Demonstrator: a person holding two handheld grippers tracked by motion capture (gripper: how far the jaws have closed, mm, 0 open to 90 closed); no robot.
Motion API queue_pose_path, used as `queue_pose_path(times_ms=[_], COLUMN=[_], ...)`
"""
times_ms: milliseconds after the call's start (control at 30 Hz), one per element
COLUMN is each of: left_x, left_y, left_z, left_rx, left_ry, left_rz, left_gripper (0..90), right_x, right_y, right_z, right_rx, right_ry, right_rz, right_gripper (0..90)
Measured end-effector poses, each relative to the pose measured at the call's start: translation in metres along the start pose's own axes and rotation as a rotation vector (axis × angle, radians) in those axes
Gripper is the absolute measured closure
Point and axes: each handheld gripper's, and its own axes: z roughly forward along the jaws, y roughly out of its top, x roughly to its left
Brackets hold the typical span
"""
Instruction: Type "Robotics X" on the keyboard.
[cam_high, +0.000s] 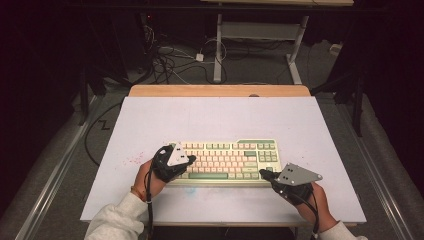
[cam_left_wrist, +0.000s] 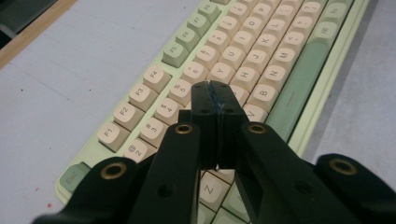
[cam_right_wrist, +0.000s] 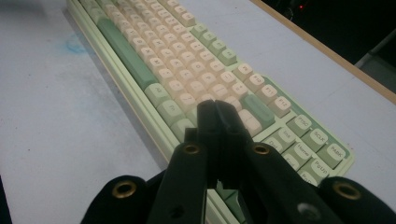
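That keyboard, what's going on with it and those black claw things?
A person holds a gripper in each hand over a green and cream keyboard on the white table. The left gripper is over the keyboard's left end, the right gripper at its front right corner. Both have shut, empty jaws, as if poised to tap keys.

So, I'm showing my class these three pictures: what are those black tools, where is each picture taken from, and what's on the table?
A person sits at a table and holds a handheld two-jaw gripper in each hand. The wide picture comes from a fixed camera above, looking down; the left gripper shows at its left, the right gripper at its right. The other two pictures come from cameras riding on each gripper, looking along its black jaws. On the table lies a green and cream keyboard. Both grippers are shut and hold nothing; their tips are poised over the keys.
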Motion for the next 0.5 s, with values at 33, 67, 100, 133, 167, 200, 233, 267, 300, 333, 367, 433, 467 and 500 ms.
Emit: queue_pose_path(times_ms=[33, 67, 100, 133, 167, 200, 233, 267, 300, 333, 367, 433, 467, 500], left_x=[0.001, 0.001, 0.001, 0.002, 0.002, 0.002, 0.002, 0.003, 0.003, 0.004, 0.004, 0.003, 0.003, 0.002], left_y=[0.001, 0.002, 0.003, 0.005, 0.005, 0.007, 0.007, 0.008, 0.009, 0.010, 0.011, 0.014, 0.016, 0.017], left_z=[0.002, 0.004, 0.005, 0.007, 0.009, 0.010, 0.012, 0.014, 0.015, 0.017, 0.019, 0.023, 0.025, 0.027], left_rx=[0.000, 0.003, 0.007, 0.012, 0.011, 0.017, 0.020, 0.022, 0.023, 0.022, 0.026, 0.031, 0.039, 0.046], left_ry=[-0.006, -0.012, -0.010, -0.012, -0.017, -0.017, -0.016, -0.021, -0.023, -0.022, -0.024, -0.033, -0.033, -0.036], left_rz=[-0.005, -0.006, -0.004, 0.001, 0.002, 0.005, 0.005, 0.004, 0.003, 0.000, 0.003, 0.006, 0.014, 0.015], left_gripper=[87.3, 87.3, 87.3, 87.3, 87.3, 87.3, 87.3, 87.3, 87.3, 87.3, 87.3, 87.3, 87.3, 87.3], right_x=[0.000, 0.000, 0.000, 0.000, 0.000, 0.000, 0.001, 0.001, 0.001, 0.001, 0.001, 0.001, 0.001, 0.002], right_y=[0.000, 0.000, 0.000, 0.000, 0.000, 0.000, -0.001, -0.001, -0.001, -0.001, -0.001, -0.001, -0.001, -0.001], right_z=[0.000, 0.000, 0.000, 0.000, 0.001, 0.002, 0.002, 0.003, 0.003, 0.003, 0.003, 0.004, 0.004, 0.004], right_rx=[0.001, 0.001, 0.001, 0.003, 0.005, 0.007, 0.010, 0.011, 0.011, 0.012, 0.012, 0.012, 0.014, 0.017], right_ry=[0.002, 0.003, 0.004, 0.006, 0.005, 0.006, 0.008, 0.009, 0.010, 0.011, 0.012, 0.013, 0.014, 0.015], right_rz=[0.000, -0.001, -0.002, -0.001, -0.006, -0.008, -0.007, -0.009, -0.013, -0.014, -0.016, -0.015, -0.014, -0.013], right_gripper=[90.0, 90.0, 90.0, 90.0, 90.0, 90.0, 90.0, 90.0, 90.0, 90.0, 90.0, 90.0, 90.0, 90.0])
